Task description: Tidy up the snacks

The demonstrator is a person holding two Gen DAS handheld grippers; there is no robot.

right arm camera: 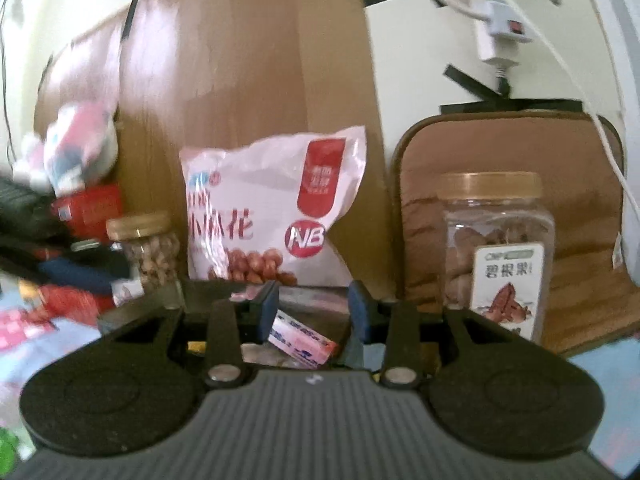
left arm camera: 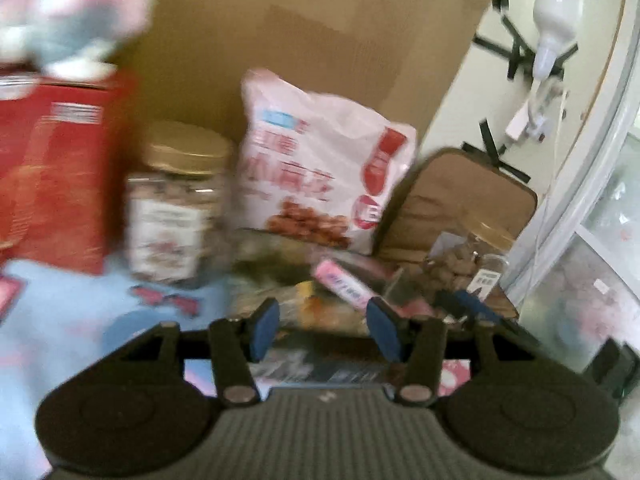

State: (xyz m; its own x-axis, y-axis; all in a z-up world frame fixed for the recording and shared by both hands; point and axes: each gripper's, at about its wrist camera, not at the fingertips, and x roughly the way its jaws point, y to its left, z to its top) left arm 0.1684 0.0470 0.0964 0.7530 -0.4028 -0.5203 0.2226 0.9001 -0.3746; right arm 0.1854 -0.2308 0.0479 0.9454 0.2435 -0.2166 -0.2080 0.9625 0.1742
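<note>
- Far left, tall red cardboard box (left arm camera: 56, 172) upright on the pale blue patterned cloth (left arm camera: 60, 300), with a blurred pink-and-white soft toy (left arm camera: 76, 8) above it.
- Just right of the box, clear plastic jar with a gold screw lid (left arm camera: 180, 204), filled with small nuts, standing upright.
- Further right, white snack bag with red print and a photo of fried twists (left arm camera: 320, 168), leaning on the large brown cardboard sheet (left arm camera: 304, 40) behind.
- In front of the bag, a heap of small packets, too blurred to sort; among them a small pink-and-white wrapped bar (left arm camera: 344, 286), lying tilted.
- Left gripper (left arm camera: 326, 330) hanging low over that heap, blue pads spread apart, nothing between them.
- Right gripper (right arm camera: 312, 314) likewise spread wide, blue pads either side of the pink-and-white wrapped bar (right arm camera: 302, 340); contact with the bar not clear.
- Seen from the right wrist: white snack bag (right arm camera: 272, 208) at centre, gold-lidded nut jar (right arm camera: 146, 248) to its left.
- Right of the bag, tan padded cushion with dark edging (right arm camera: 576, 184) propped against the wall.
- In front of the cushion, tall clear square jar with a tan lid and a pecan label (right arm camera: 498, 252), upright, well apart from the bag.
- Upper right, white power strip with cables (right arm camera: 500, 28) on the wall.
</note>
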